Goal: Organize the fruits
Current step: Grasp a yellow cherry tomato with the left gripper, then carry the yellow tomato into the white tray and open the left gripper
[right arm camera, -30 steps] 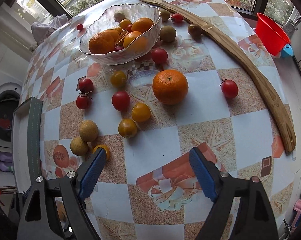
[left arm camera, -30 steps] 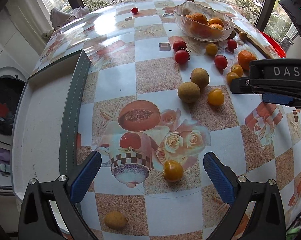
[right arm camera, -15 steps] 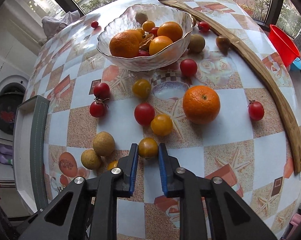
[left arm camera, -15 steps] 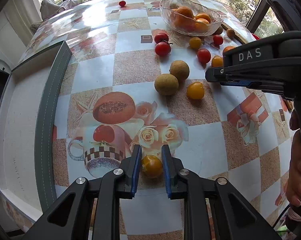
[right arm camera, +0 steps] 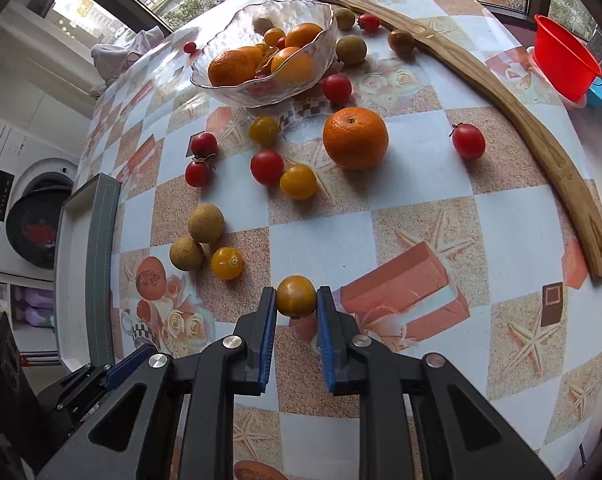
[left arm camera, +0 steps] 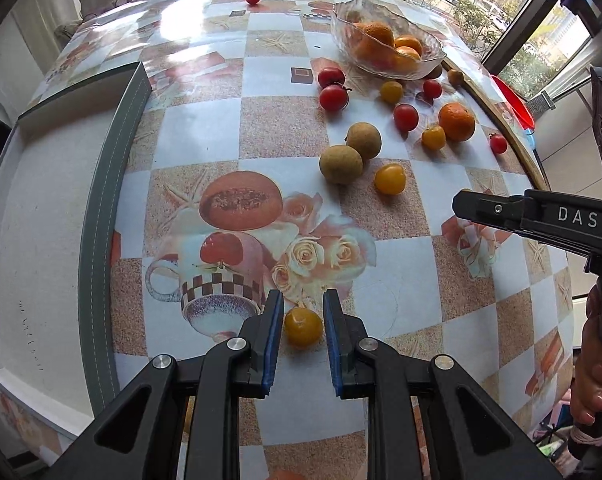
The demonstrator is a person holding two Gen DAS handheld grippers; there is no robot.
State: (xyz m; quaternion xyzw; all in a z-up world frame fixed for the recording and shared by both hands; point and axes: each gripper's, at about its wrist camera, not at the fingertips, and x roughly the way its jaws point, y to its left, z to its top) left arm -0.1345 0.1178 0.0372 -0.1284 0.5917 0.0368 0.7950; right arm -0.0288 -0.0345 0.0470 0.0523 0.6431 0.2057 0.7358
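**Between both claws, a yellow tomato each**

On the counter (left arm camera: pixel 205 128), my left claw (left arm camera: pixel 299 334) was clamped on a yellow tomato (left arm camera: pixel 303 327) just beside the printed cup. My right claw (right arm camera: pixel 296 305) gripped another yellow tomato (right arm camera: pixel 296 296), pads pressed to both its sides. Farther off stood the glass bowl (right arm camera: pixel 237 92) holding oranges, with a loose orange (right arm camera: pixel 355 138), red tomatoes and brown round fruits scattered near it. Left of everything lay a grey-rimmed tray (left arm camera: pixel 45 216).
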